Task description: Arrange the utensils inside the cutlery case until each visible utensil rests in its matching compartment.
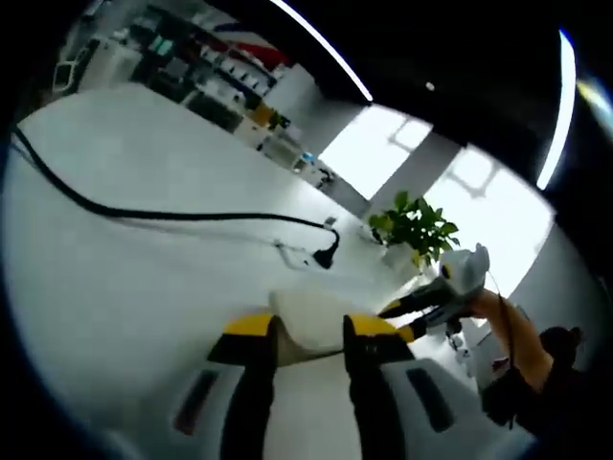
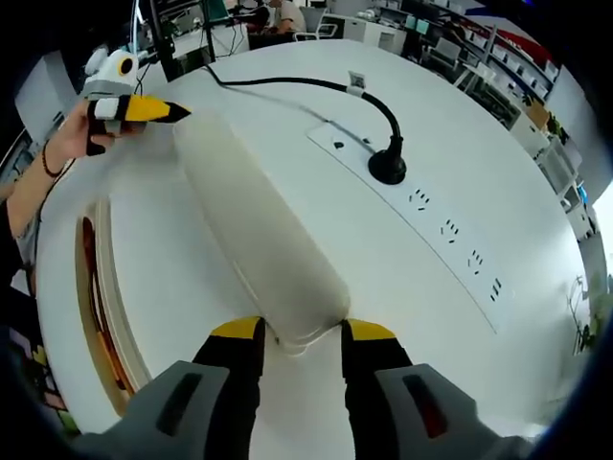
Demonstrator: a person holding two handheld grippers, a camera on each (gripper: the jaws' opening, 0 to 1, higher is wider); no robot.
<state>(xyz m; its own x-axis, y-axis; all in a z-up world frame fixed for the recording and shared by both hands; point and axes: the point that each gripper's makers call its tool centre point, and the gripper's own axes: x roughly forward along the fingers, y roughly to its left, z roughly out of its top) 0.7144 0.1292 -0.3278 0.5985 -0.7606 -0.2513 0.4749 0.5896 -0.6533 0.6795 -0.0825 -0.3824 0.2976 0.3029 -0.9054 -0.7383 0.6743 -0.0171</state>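
Observation:
A long white case lid (image 2: 259,230) hangs over the white table, held at both ends. My right gripper (image 2: 304,333) is shut on its near end, yellow-tipped jaws on either side. My left gripper (image 2: 144,108), held by a hand, meets the lid's far end. In the left gripper view my left gripper (image 1: 311,328) is shut on the white lid (image 1: 311,321), with my right gripper (image 1: 421,311) beyond it at the other end. The open cutlery case (image 2: 107,287) lies on the table left of the lid, with brown and orange utensils (image 2: 91,278) inside, only partly seen.
A black cable (image 2: 316,86) runs to a plug (image 2: 387,168) in a flush socket strip (image 2: 421,201) on the round white table (image 2: 460,125). A potted plant (image 1: 414,228) stands at the table's far side. Shelves and desks line the room behind.

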